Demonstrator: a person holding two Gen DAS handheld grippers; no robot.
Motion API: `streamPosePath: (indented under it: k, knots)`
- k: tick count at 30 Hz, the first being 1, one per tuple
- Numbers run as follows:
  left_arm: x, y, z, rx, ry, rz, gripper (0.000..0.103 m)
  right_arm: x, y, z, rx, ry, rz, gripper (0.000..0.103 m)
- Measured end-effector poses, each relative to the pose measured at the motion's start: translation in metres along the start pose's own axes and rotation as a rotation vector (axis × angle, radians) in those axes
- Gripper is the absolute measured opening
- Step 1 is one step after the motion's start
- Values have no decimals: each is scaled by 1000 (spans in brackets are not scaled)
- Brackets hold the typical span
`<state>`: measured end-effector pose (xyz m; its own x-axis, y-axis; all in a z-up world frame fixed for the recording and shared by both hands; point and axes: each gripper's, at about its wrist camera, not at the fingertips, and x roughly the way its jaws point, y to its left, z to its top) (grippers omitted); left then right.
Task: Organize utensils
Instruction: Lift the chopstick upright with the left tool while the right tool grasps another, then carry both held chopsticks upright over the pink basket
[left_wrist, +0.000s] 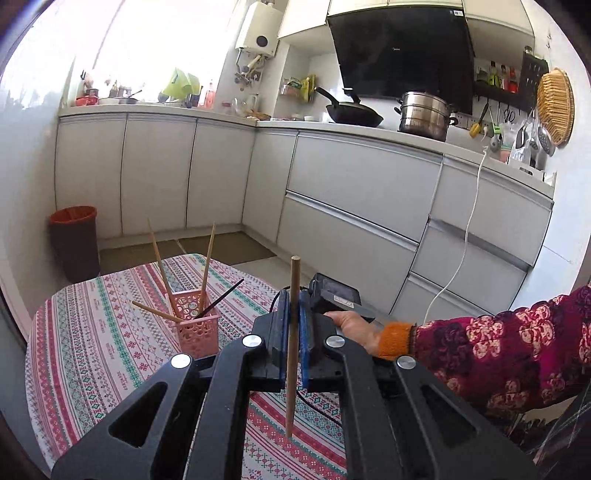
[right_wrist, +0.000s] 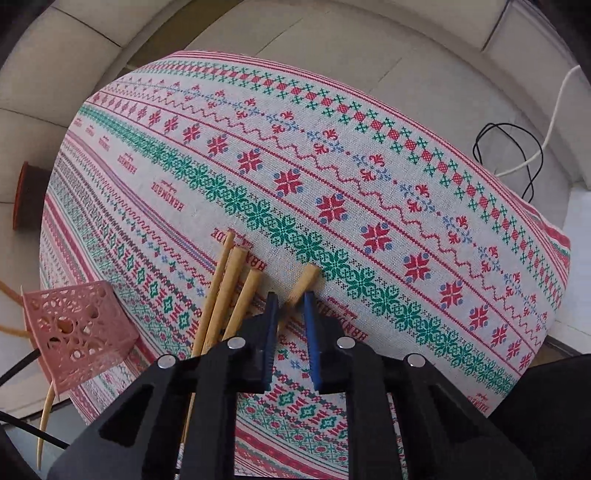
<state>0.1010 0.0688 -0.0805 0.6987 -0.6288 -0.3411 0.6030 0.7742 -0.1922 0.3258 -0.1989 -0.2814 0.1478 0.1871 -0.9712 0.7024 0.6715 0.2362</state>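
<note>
Two claws are mine, one in each hand, above a table under a patterned tablecloth (right_wrist: 369, 155) whose bands carry the only writing I can read: the word "HANDMADE", repeated along the cloth and upside down from my right camera. The black range hood (left_wrist: 402, 51) has a small logo and the steel steamer pot (left_wrist: 424, 114) a mark on its side, both too small to make out. My left gripper (left_wrist: 292, 314) has its blue pads pressed together on one wooden chopstick (left_wrist: 290, 398), pinched near the middle; its long axis runs straight up and down in my left view, blunt end up, thin tip hanging down over the cloth. My right gripper (right_wrist: 291, 306) points steeply down at the table, its jaws narrowed around a second wooden chopstick (right_wrist: 308, 278) lying on the cloth; that one slants, with its square end up and to the right past my fingertips. I cannot tell whether the pads actually bite it. Just left of it, three more loose chopsticks (right_wrist: 236, 280) lie side by side on the cloth at nearly the same slant. The pink basket (left_wrist: 195, 325) stands farther along the table, with three wooden sticks and one black one leaning out in different directions. My right hand (left_wrist: 351, 321) and floral sleeve show in the left view.
</note>
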Motion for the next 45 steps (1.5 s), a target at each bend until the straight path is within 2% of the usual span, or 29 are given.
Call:
streamPosePath:
  k: [3, 6, 9, 11, 15, 18, 23, 29, 34, 37, 41, 45]
  knots:
    - [-3, -1, 1, -7, -13, -5, 4, 0, 5, -3, 25, -15, -25, 17]
    - [-1, 2, 1, -23, -14, 3, 4, -1, 4, -3, 93, -12, 1, 20]
    - [-2, 3, 0, -35, -15, 12, 4, -2, -1, -3, 112, -17, 18, 12]
    - [-2, 3, 0, -38, -15, 20, 4, -3, -10, -3, 118, -23, 69, 8]
    - [-4, 3, 1, -51, -18, 33, 4, -13, -35, -8, 128, -54, 194, 7]
    - [-7, -1, 4, -59, -28, 51, 4, -41, -39, -17, 36, -136, 264, 7]
    - [-14, -7, 13, -88, -51, 55, 4, -126, -41, -52, -246, -353, 342, 7]
    - [-17, -14, 36, -100, -76, 87, 4, -203, -58, -96, -471, -502, 406, 8]
    - [-16, -15, 63, -102, -110, 145, 4, -260, -65, -114, -563, -602, 494, 8]
    - [-12, -12, 80, -98, -139, 185, 4, -294, -55, -118, -605, -659, 544, 8]
    - [2, -6, 102, -81, -182, 267, 4, -332, -35, -114, -644, -721, 612, 8]
    - [24, 13, 118, -97, -200, 332, 4, -356, -16, -104, -651, -743, 684, 8]
